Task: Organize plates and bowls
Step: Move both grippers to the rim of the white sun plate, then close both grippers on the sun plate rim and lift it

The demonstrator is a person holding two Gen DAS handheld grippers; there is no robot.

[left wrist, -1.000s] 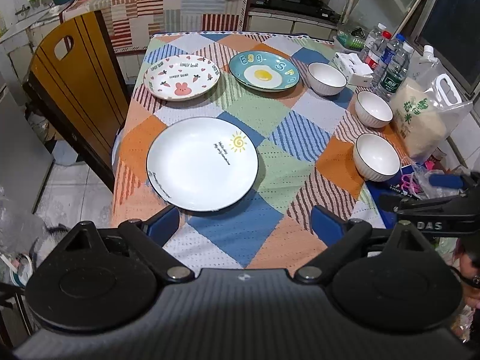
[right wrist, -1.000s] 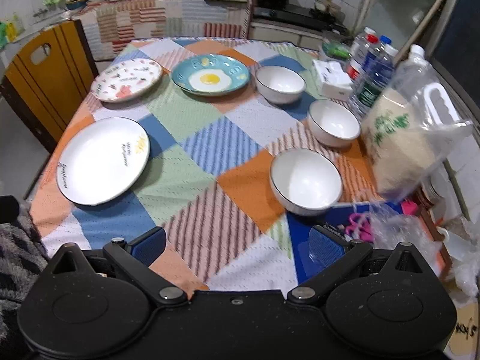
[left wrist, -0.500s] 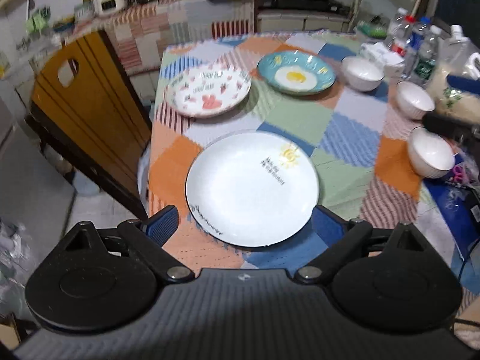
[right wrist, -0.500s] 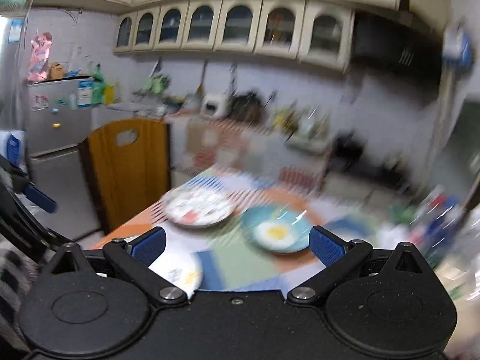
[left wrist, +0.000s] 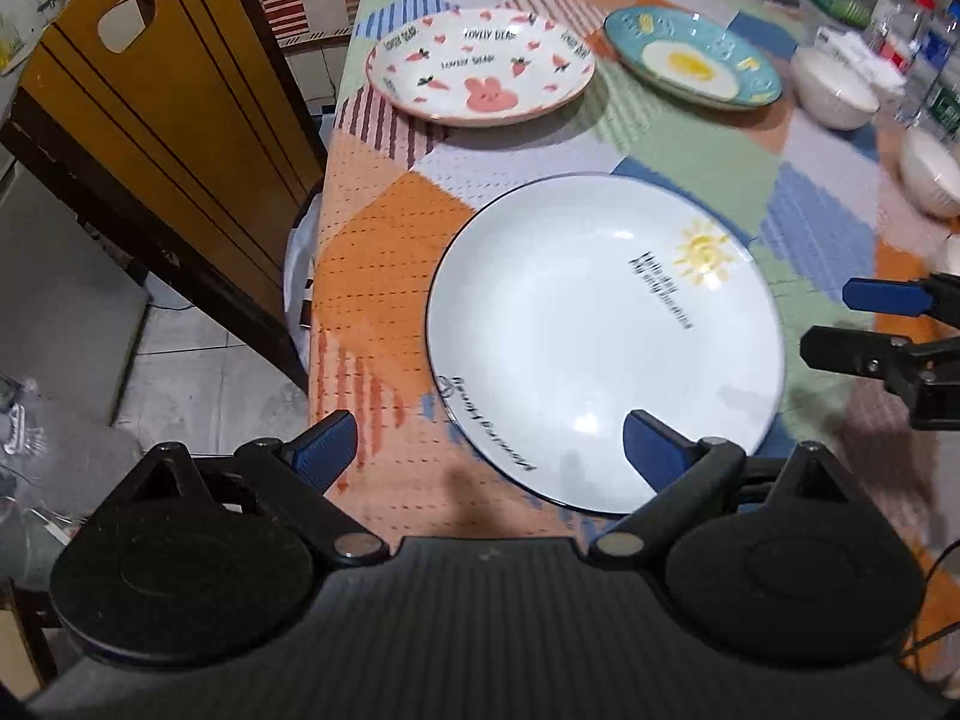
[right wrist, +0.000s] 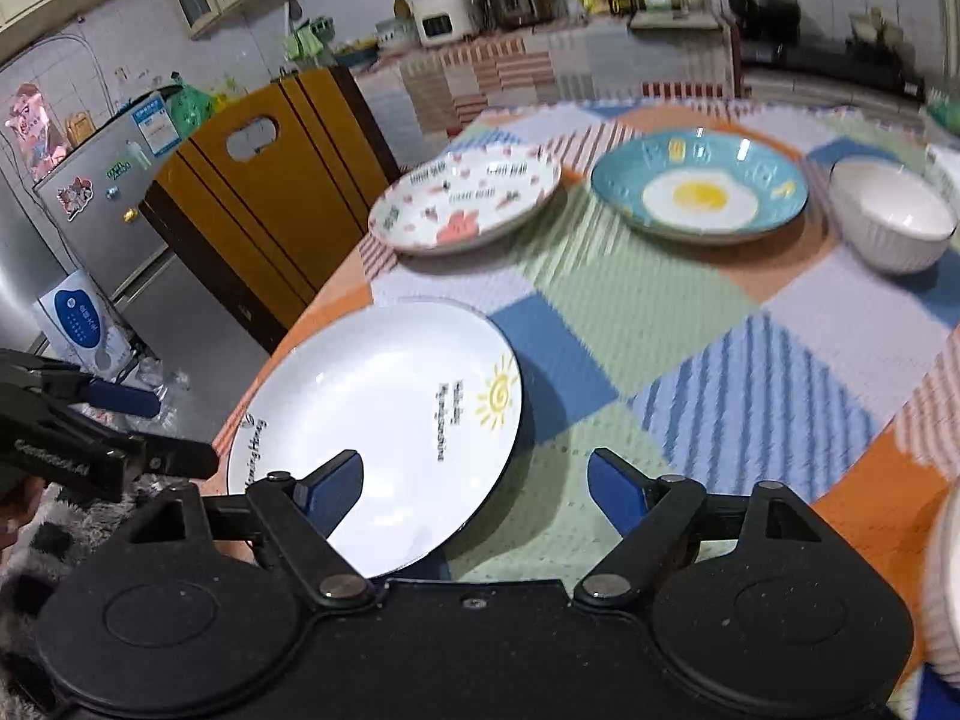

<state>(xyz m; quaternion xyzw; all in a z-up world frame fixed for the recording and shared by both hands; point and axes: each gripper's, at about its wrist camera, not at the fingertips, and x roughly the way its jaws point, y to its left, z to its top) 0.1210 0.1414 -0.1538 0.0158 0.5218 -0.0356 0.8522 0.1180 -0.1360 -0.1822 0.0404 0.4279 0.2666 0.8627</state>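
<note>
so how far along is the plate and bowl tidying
Nothing looks stacked yet. The white sun plate, rabbit plate and egg plate lie apart on the tablecloth, and the bowls stand separately. Both the left gripper and right gripper are open and empty, beside the white plate. All stacking remains.

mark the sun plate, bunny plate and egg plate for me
sun plate [left wrist: 576,336], left wrist view, bare white centre.
bunny plate [left wrist: 480,69], left wrist view, centre above the pink bunny.
egg plate [right wrist: 699,195], right wrist view, on the yolk.

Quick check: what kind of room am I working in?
Most likely a home kitchen: a fridge with magnets, a counter holding small appliances and bottles, and a dining table set with plates and bowls.
</note>
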